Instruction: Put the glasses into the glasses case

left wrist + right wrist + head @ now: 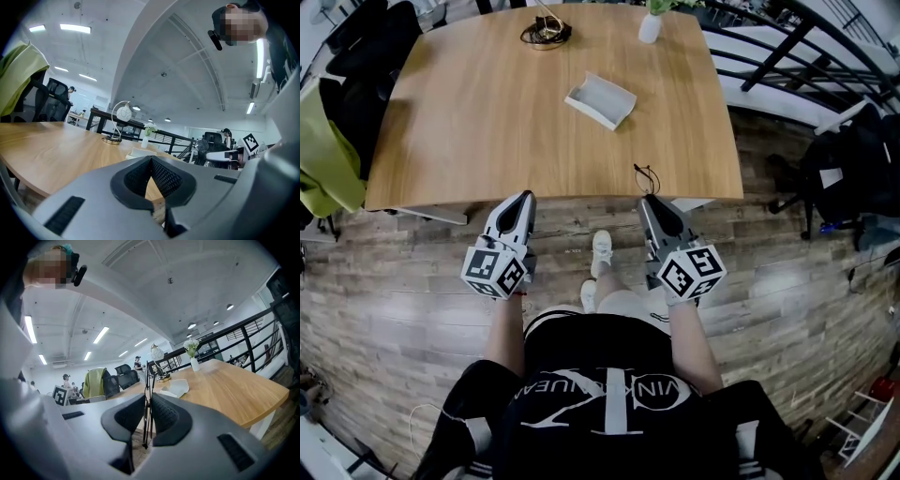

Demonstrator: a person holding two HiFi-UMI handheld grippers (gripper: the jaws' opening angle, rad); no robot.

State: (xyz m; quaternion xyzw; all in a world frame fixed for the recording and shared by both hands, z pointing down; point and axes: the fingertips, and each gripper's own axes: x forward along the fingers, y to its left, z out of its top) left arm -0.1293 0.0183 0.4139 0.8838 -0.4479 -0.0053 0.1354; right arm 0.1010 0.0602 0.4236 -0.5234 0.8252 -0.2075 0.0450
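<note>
The glasses case (600, 100) lies open on the wooden table (487, 122), a flat grey tray past the middle; it also shows in the right gripper view (176, 388). My right gripper (649, 199) is at the table's near edge, shut on the thin black glasses (648, 176). Their folded frame stands upright between the pads (149, 376) and sticks out above and below them. My left gripper (525, 195) hangs at the same edge, further left. Its pads meet at the tip (151, 158) with nothing between them.
A lamp with a round dark base (546, 33) and a white vase (650, 26) stand at the table's far edge. A chair with a green jacket (323, 155) is at the left. Black railings and a dark bag (853, 169) are at the right.
</note>
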